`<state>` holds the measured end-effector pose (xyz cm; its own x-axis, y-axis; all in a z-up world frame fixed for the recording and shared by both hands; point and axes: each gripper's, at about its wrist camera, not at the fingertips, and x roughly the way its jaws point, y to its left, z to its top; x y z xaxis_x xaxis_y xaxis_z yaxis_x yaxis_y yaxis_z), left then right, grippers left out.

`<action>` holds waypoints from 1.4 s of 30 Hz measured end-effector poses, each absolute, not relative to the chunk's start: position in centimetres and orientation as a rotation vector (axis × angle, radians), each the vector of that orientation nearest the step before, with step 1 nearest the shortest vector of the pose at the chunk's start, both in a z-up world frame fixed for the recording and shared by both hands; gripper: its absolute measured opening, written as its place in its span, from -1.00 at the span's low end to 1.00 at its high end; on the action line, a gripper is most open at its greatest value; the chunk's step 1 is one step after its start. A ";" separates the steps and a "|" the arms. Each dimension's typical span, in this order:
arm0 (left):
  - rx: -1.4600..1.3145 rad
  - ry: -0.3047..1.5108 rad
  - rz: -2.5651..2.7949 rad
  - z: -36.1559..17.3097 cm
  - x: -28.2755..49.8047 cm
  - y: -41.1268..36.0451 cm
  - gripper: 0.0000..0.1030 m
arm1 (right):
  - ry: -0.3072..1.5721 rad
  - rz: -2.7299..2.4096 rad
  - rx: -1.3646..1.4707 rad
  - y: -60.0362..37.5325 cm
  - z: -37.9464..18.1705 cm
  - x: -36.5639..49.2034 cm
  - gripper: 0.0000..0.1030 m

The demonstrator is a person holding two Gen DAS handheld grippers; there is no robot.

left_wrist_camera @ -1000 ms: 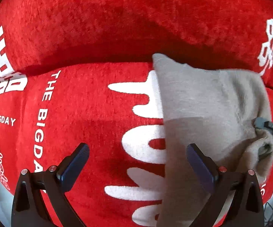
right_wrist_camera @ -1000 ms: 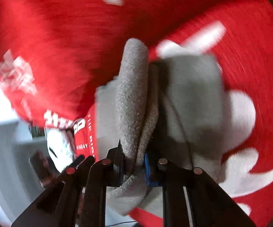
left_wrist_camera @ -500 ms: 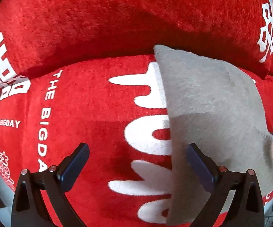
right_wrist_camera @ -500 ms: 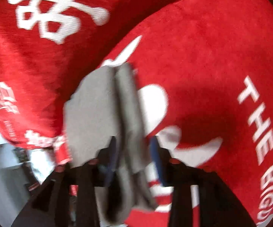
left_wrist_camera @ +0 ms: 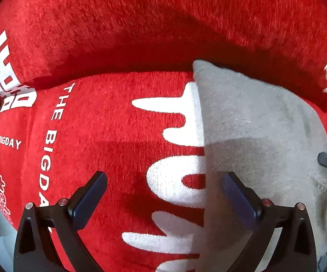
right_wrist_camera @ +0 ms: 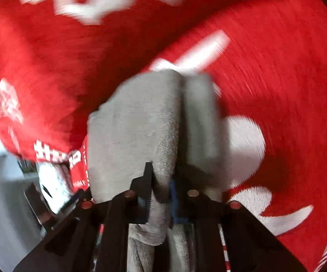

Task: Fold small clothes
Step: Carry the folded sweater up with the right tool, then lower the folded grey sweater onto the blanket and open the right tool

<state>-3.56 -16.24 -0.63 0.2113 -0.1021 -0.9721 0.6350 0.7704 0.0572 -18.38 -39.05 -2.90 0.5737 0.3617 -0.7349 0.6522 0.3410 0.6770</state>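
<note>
**A:** Start at the right gripper (right_wrist_camera: pixel 160 195). What has it got?

**B:** Its jaws are closing, and a raised ridge of the grey garment (right_wrist_camera: pixel 154 122) is pinched between the pads, so it is grasping cloth. The fabric runs straight out ahead of the fingertips, bunched into two thick rolls with a crease between them. This view is blurred, so I can't say how many layers sit in the pinch.

**A:** And the left gripper (left_wrist_camera: pixel 163 198)?

**B:** Released, jaws spread wide, nothing between them. The garment's straight left edge lies just inside its right-hand finger (left_wrist_camera: pixel 240 201), with the body of the cloth spreading out beyond and to the right. Under both is a red blanket (left_wrist_camera: pixel 109 131) with white lettering, on which the garment lies.

**A:** How do you expect the garment to handle?

**B:** Light and limp, I'd judge, a soft fleecy knit. It holds no shape, so a one-point grip lets the rest sag and drag. The nap probably clings to the plush blanket instead of sliding, so lifting clear should beat pulling it across.

**A:** Where to take hold?

**B:** At an edge or corner, through all layers. For the free gripper, that near left edge or the far corner ahead of it looks best.
</note>
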 end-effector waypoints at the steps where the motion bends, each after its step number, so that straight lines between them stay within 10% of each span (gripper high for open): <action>1: 0.486 1.261 -0.560 -0.2 -3.6 -16.2 0.99 | 0.995 -0.234 1.210 -39.0 -1.8 -18.5 -0.74; 16: 0.561 1.276 -0.545 -0.5 -4.3 -13.5 0.99 | 1.062 -0.365 1.181 -38.5 -1.7 -21.8 -0.61; 21: 0.490 1.291 -0.669 1.6 -5.9 -13.5 0.99 | 1.048 -0.275 1.206 -35.1 0.3 -23.4 -0.08; 24: 0.547 1.310 -0.740 0.8 -7.8 -14.5 0.99 | 1.064 -0.265 1.203 -33.2 0.3 -24.2 -0.20; 26: 0.618 1.320 -0.776 -0.7 -9.2 -14.9 0.99 | 1.063 -0.266 1.235 -32.1 -0.3 -25.0 -0.81; 42: 0.679 1.330 -0.838 -1.5 -10.6 -12.2 1.00 | 1.108 -0.517 1.269 -29.4 -2.6 -29.0 -0.65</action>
<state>-10.56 -12.19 -1.52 0.0383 -0.1330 -0.9904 0.8360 0.5472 -0.0411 -28.98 -29.37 -2.60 0.4270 0.2506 -0.8688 0.8269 0.2806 0.4873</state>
